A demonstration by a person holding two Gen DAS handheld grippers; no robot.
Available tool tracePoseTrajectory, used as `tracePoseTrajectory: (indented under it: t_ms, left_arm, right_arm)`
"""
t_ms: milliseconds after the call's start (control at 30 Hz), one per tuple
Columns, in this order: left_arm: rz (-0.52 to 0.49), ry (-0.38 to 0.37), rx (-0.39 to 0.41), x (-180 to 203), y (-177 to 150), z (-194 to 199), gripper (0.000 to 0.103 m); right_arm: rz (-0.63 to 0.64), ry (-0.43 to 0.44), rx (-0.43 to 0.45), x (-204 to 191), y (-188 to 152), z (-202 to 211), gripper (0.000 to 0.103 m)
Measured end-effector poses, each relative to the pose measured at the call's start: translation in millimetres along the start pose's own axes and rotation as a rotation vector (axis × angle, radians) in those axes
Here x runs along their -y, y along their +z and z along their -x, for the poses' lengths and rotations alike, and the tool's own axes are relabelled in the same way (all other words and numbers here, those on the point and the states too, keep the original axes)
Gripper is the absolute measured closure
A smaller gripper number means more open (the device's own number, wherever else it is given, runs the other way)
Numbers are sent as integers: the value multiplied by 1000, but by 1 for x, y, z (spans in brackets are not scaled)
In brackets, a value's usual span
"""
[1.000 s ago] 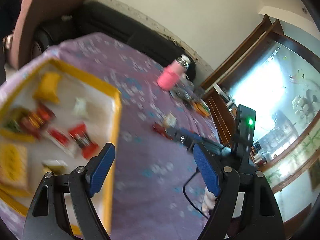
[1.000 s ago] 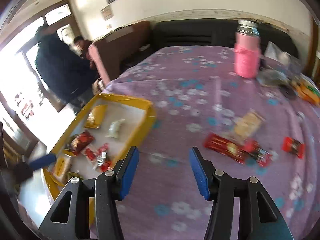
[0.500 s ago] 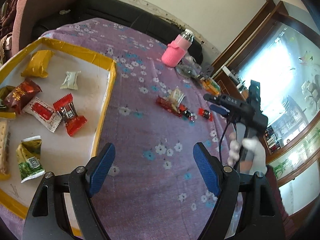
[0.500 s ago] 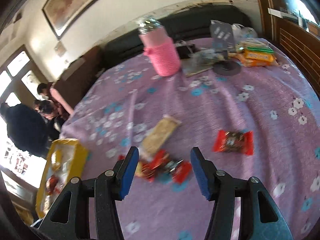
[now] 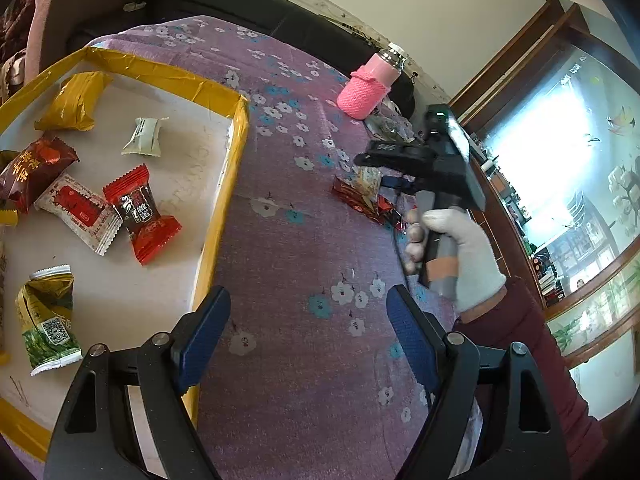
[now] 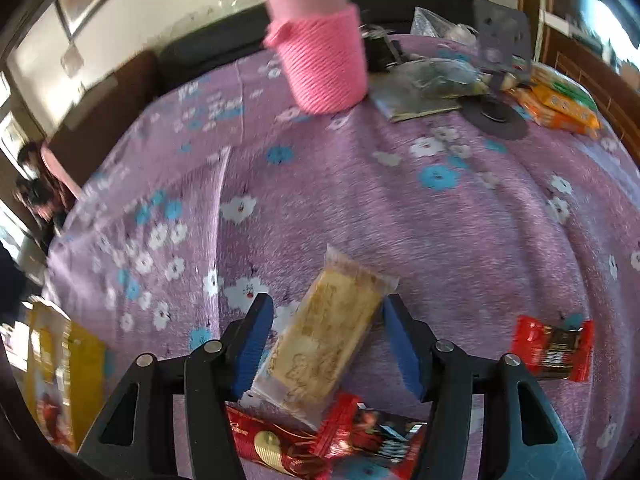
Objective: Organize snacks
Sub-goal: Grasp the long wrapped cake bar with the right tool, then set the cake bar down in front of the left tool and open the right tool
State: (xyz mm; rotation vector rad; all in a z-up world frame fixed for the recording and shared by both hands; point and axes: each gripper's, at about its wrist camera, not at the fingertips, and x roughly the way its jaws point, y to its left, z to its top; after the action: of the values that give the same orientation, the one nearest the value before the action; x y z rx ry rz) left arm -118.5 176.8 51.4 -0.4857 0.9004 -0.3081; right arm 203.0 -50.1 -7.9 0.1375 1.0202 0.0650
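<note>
your right tool point(image 6: 326, 338) has swung away from the yellow-rimmed tray point(image 5: 224, 204) and now points down over the loose snacks on the purple flowered table point(image 6: 400, 208). a second ago its view took in the tray and the far wrappers; now the pale biscuit packet point(image 6: 328, 340) fills the gap between its blue pads point(image 6: 254, 340). its jaws are opening, with the packet between them but not yet pinched; the left pad sits just beside the wrapper, and contact there cannot be settled through the blur. beneath and just beside the packet lie a long red bar point(image 6: 276, 444) and a red-and-dark candy point(image 6: 372, 432); a further red candy point(image 6: 554, 352) lies apart at the right.

your left tool point(image 5: 308, 340) has sunk a little toward the table beside the tray's near corner. its jaws stand spread and hold nothing. the tray already carries several sorted items, among them a red candy point(image 5: 140, 212), a white sweet point(image 5: 145, 137) and a green packet point(image 5: 46, 320).

meaning for the task: the sorting has shifted from the tray to the next pickup. the biscuit packet is the likely target, and it overlaps the red wrappers, so a closing pinch may drag a neighbour along.
</note>
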Motion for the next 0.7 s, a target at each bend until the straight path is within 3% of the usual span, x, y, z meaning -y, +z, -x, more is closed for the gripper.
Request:
tracePoseTrajectory:
  t_ms: [67,133,200,367,533,633,700]
  left_arm:
    - [-1,-4,-1,0,-1,0,22]
    - [-1,-2,-1,0,-2,1,22]
    - [7,-4,0,-1,-3,2,22]
    - [12,-11,-4,2,-6,5,22]
    - [0,-3,2,5,-10,11,22]
    - [-1,-9,-2,8,-13,11,22]
    - [-12,-12,-10,13,-16,9,22]
  right_arm:
    - [46,-57,8,-11,-5,-2,42]
    - [95,-94,14,-20,-11,-1,62]
    - [131,-71,5,-28,-20,4,68]
    - [182,51,-65,-45,-51,22,68]
    - [263,136,-111,-55,-107,54,65]
    - [233,297,-185,-41,-128,72,66]
    - [163,401,-165,-20,-128,86,64]
